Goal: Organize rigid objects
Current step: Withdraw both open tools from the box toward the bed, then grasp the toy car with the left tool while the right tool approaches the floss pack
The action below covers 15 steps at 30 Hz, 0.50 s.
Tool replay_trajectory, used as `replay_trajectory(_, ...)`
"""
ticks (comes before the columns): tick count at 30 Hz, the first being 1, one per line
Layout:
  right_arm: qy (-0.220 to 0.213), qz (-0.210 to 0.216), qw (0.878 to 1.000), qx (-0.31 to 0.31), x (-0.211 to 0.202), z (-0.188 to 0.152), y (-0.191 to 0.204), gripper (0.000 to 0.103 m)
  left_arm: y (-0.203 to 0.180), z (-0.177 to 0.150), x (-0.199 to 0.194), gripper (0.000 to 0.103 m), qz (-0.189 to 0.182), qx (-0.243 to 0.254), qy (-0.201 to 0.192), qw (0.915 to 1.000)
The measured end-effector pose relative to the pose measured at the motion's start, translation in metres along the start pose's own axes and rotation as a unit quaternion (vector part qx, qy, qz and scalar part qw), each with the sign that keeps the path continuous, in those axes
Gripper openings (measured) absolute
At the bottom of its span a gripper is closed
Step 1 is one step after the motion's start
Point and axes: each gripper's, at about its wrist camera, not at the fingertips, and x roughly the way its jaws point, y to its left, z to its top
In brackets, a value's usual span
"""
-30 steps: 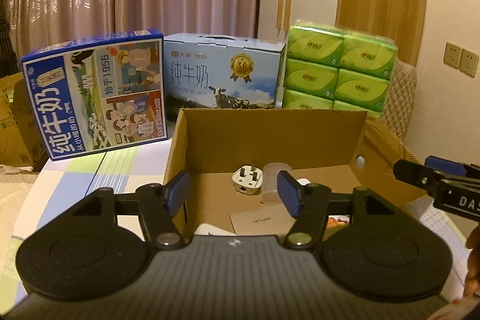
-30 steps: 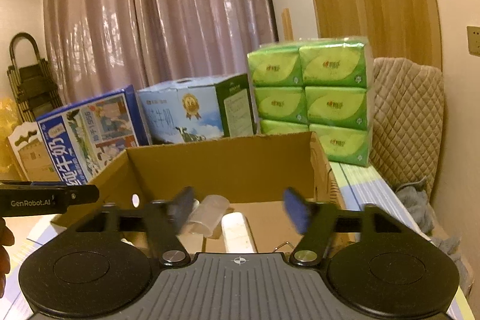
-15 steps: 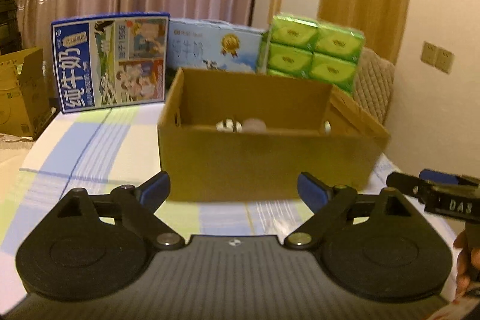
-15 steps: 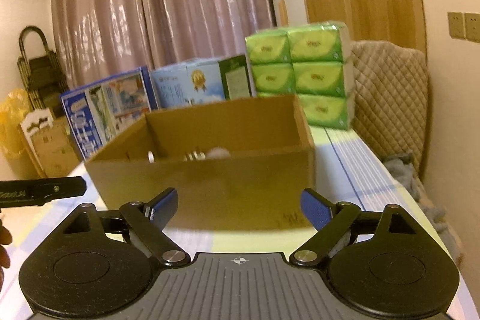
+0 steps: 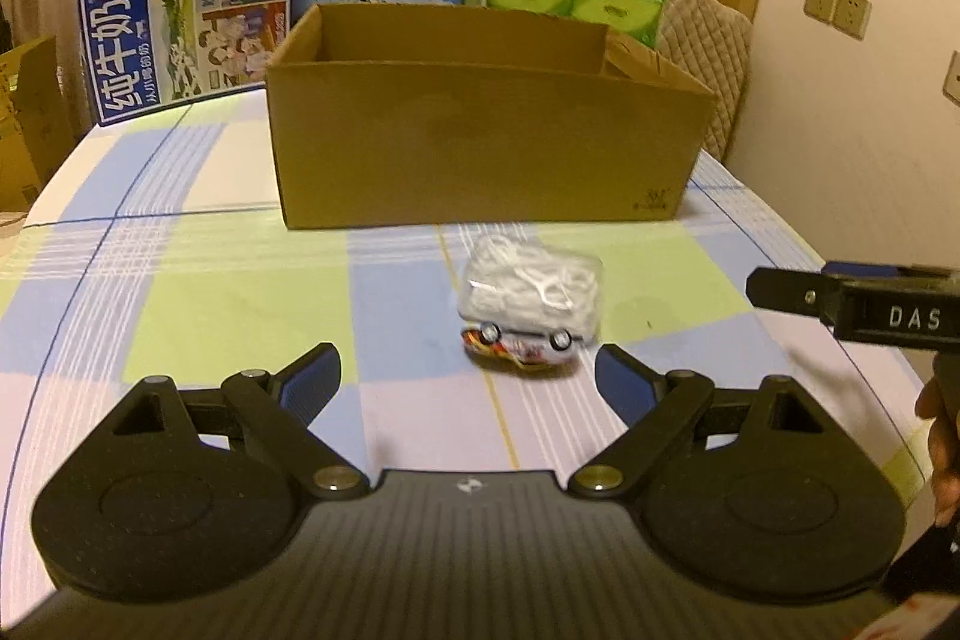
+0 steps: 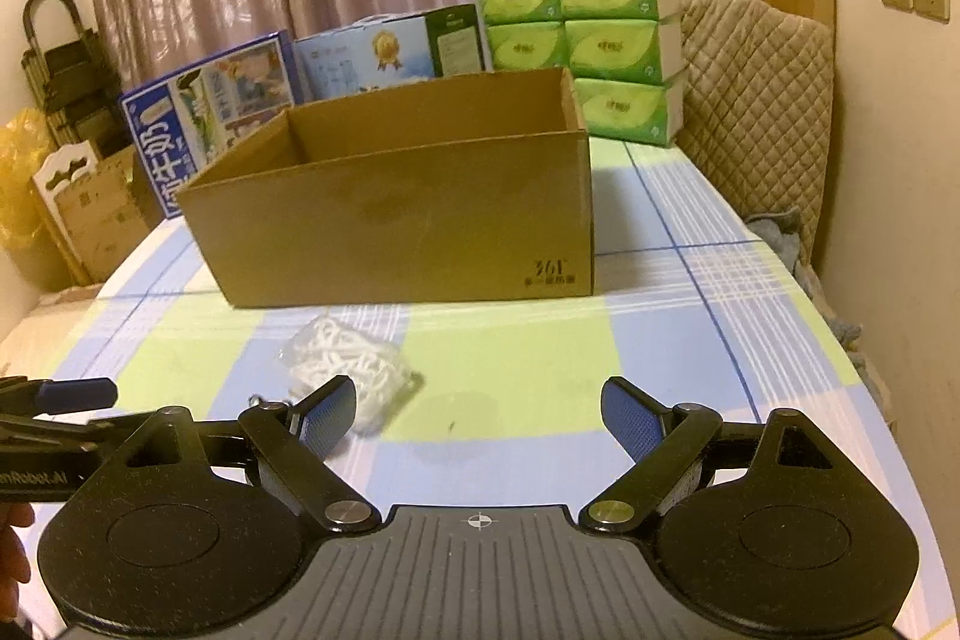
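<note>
My left claw (image 5: 468, 370) gapes wide, empty; the toy car (image 5: 521, 345) lies just ahead, slightly right, probably tipped, long axis crosswise. Right claw (image 6: 480, 412), likewise wide, sits farther off.

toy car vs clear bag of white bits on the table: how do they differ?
The toy car is small, hard-looking and brightly printed, lying on its side with wheels showing; the clear bag is bigger, soft-looking, see-through, holding white pieces. The car lies nearer the left gripper, the bag nearer the cardboard box. Both rest ungripped on the checked tablecloth.
</note>
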Motion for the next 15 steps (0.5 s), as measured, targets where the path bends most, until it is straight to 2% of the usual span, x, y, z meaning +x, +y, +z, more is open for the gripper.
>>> replay_trajectory(7,0.014,-0.016,1.0,0.011,0.003,-0.012,-0.01,0.086,-0.003,-0.005,0.006,0.089,-0.015,0.002,0.008,0.9999)
replay_trajectory(15,0.03,-0.011,0.999,0.013,0.019,-0.007,-0.01,0.086,-0.011,-0.013,0.023,0.085,-0.017,0.025,0.02,0.9993)
